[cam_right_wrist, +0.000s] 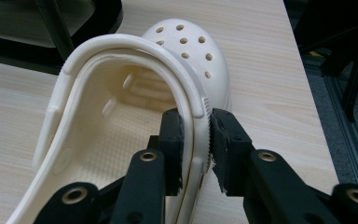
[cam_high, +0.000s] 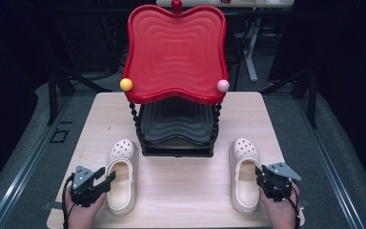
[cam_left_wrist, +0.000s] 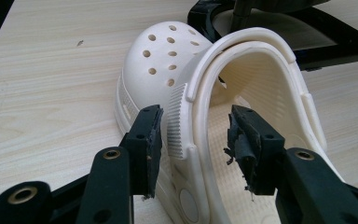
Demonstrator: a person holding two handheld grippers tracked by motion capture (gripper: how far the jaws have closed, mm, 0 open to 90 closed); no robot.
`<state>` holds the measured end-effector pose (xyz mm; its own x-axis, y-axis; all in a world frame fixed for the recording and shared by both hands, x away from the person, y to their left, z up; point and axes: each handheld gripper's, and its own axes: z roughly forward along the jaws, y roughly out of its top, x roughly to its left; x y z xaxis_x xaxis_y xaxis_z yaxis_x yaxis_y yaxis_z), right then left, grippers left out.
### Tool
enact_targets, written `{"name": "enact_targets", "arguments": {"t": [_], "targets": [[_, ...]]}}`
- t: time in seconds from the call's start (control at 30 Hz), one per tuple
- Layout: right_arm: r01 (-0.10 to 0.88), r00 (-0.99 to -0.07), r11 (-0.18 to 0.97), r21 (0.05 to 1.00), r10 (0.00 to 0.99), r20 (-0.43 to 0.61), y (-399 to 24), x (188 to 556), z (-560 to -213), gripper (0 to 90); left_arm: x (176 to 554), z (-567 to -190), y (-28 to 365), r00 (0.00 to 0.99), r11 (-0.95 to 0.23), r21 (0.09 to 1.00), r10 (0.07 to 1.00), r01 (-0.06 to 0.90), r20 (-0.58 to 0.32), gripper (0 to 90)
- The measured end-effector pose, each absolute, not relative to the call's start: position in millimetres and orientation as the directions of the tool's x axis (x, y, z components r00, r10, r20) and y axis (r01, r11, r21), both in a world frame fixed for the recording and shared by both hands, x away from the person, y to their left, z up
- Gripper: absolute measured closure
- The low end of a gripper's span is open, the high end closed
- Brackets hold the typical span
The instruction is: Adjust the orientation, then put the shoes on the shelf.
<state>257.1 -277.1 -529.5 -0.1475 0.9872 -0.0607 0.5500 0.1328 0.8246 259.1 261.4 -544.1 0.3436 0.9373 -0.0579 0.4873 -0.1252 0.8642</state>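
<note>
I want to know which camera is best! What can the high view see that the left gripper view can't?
The high view alone takes in the red tray on top of the stand, its yellow ball and pink ball, plus the right clog. The left gripper view alone reveals the gap between the open jaws and the left clog's side wall. Both show that clog, the wooden table and the black tray.

So I've got a two-tier tray stand sitting toward the back middle of the table. One clog lies front-left of it and the other clog front-right, toes pointing away from me, well apart.
</note>
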Motion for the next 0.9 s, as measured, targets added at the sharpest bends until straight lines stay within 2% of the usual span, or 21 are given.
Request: {"name": "enact_targets", "arguments": {"t": [0.23, 0.63, 0.7, 0.9], "targets": [[0.553, -0.148, 0.119, 0.824, 0.988, -0.043, -273.4, 255.6, -527.0, 74.3, 259.8, -544.2, 261.1, 0.344, -0.125, 0.864, 0.937, 0.488, -0.058, 54.4], [0.555, -0.223, 0.152, 0.818, 0.974, -0.030, -252.4, 251.6, -524.7, 74.3, 259.9, -544.2, 262.7, 0.341, -0.122, 0.865, 0.938, 0.488, -0.061, 54.2], [0.557, -0.253, 0.179, 0.811, 0.967, -0.039, -246.9, 251.6, -527.1, 73.8, 259.8, -543.9, 262.5, 0.344, -0.124, 0.865, 0.937, 0.486, -0.058, 54.2], [0.539, -0.251, 0.178, 0.824, 0.967, -0.045, -248.8, 249.6, -529.6, 70.2, 259.1, -543.8, 262.6, 0.344, -0.123, 0.865, 0.937, 0.487, -0.060, 54.1]]}}
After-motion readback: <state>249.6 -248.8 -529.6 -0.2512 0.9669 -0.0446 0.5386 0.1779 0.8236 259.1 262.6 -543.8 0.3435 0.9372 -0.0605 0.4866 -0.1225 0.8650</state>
